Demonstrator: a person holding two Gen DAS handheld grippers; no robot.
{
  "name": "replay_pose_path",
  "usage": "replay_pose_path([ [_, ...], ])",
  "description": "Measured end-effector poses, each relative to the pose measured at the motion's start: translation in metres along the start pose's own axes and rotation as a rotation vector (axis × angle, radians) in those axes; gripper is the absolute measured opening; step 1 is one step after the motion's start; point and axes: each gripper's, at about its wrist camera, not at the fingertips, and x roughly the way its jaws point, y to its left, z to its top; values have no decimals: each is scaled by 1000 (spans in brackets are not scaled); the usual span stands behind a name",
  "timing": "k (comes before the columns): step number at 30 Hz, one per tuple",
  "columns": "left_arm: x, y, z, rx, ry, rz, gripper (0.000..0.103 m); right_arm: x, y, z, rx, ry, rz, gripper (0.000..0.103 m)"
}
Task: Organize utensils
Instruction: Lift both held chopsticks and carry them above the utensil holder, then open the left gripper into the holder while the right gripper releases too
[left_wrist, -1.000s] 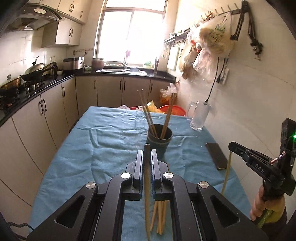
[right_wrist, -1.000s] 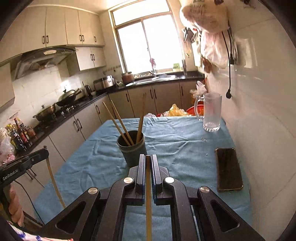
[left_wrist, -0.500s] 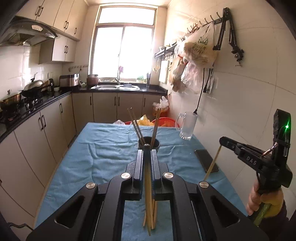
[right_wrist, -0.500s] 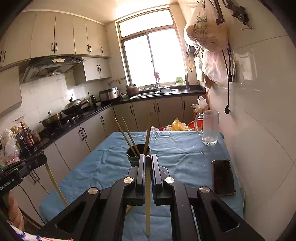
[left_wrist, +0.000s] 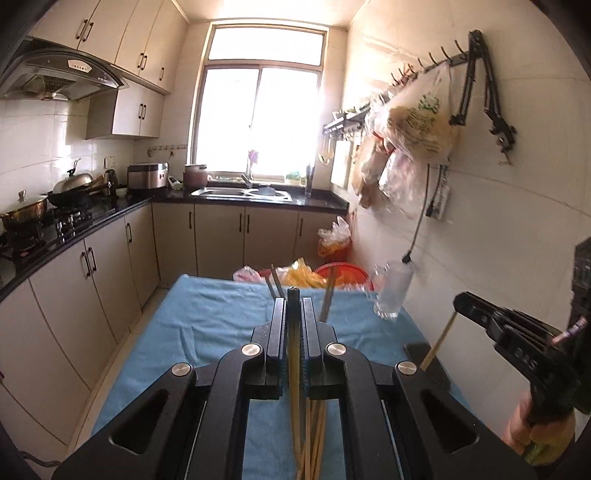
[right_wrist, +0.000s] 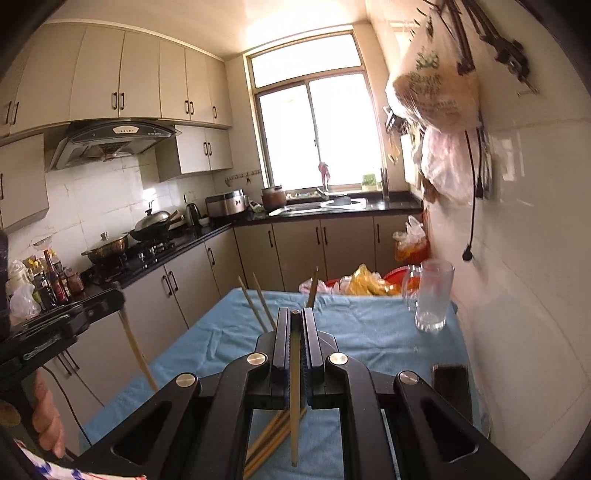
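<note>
My left gripper is shut on a wooden chopstick that hangs down between its jaws. My right gripper is shut on another wooden chopstick, also hanging down. Each gripper shows in the other's view, the right one and the left one, each with its chopstick slanting below it. Several loose chopsticks lie on the blue tablecloth under both grippers. The dark holder cup is hidden behind the jaws; only the tops of the chopsticks standing in it show.
A glass mug stands at the table's far right by the wall. A black phone lies at the right edge. A red basin with bags sits beyond the far end. Cabinets and a stove line the left side.
Both grippers have risen and pulled back from the holder cup, each still holding its chopstick. The cup has dropped out of sight behind the jaws.
</note>
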Motion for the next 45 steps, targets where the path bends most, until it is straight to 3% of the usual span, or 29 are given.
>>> replay_pose_path([
  [13,89,14,88,-130,-65,-9,6,65,6,91,15,-97,25,5],
  [20,153,9,86,-112,-28,13,6,130,0,83,13,-8,-2,6],
  [25,195,13,63,-118,70,12,6,176,-13,60,66,104,11,6],
  [32,194,26,48,-129,96,12,6,214,-17,47,100,180,18,6],
  [40,158,37,44,-144,80,4,8,254,-13,49,101,254,38,6],
  [43,144,40,40,-148,72,3,14,255,-14,52,112,253,37,13],
  [45,131,44,36,-157,56,4,23,245,-17,54,116,232,33,21],
])
